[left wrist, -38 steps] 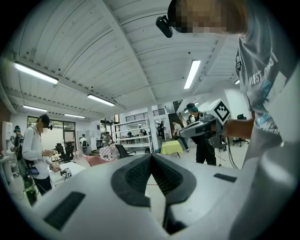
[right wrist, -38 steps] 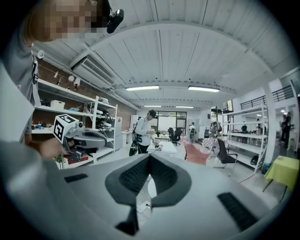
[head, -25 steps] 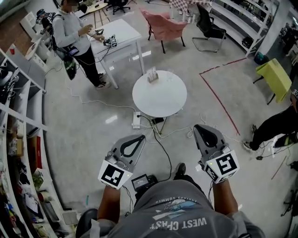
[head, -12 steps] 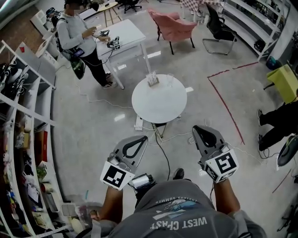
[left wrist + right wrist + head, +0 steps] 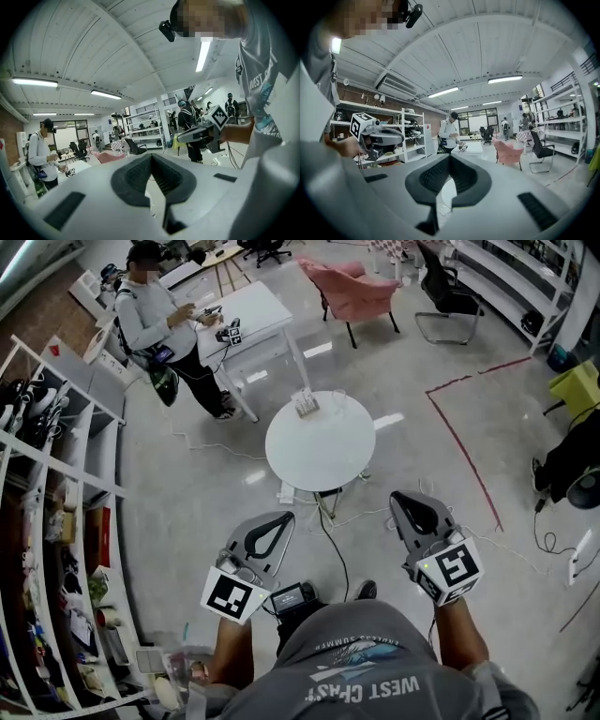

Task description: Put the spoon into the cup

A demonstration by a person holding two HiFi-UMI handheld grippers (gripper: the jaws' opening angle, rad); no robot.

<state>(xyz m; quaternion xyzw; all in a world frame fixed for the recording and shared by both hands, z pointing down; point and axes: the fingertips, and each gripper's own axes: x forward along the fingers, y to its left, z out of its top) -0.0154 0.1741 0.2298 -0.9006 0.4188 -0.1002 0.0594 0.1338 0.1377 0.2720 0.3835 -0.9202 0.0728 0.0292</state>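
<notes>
A round white table [image 5: 321, 448] stands ahead on the floor. At its far edge sit a small holder [image 5: 305, 403] with pale items in it and a clear cup [image 5: 338, 397]. No spoon can be made out at this distance. My left gripper [image 5: 280, 519] and right gripper [image 5: 406, 499] hang in the air short of the table, both shut with nothing between the jaws. In the left gripper view the tips [image 5: 151, 157] meet, and the right gripper [image 5: 202, 133] shows beyond them. In the right gripper view the tips [image 5: 450, 159] meet too.
Cables and a power strip [image 5: 286, 491] lie on the floor under the table. A person [image 5: 169, 329] stands by a white desk [image 5: 253, 315] behind it. Shelving [image 5: 56, 521] lines the left side. A pink chair [image 5: 361, 292] and red floor tape [image 5: 464, 451] are further off.
The view has drifted forward and a little left toward the round table, bringing more of the left shelving into view. Both grippers keep their pose and stay shut.
</notes>
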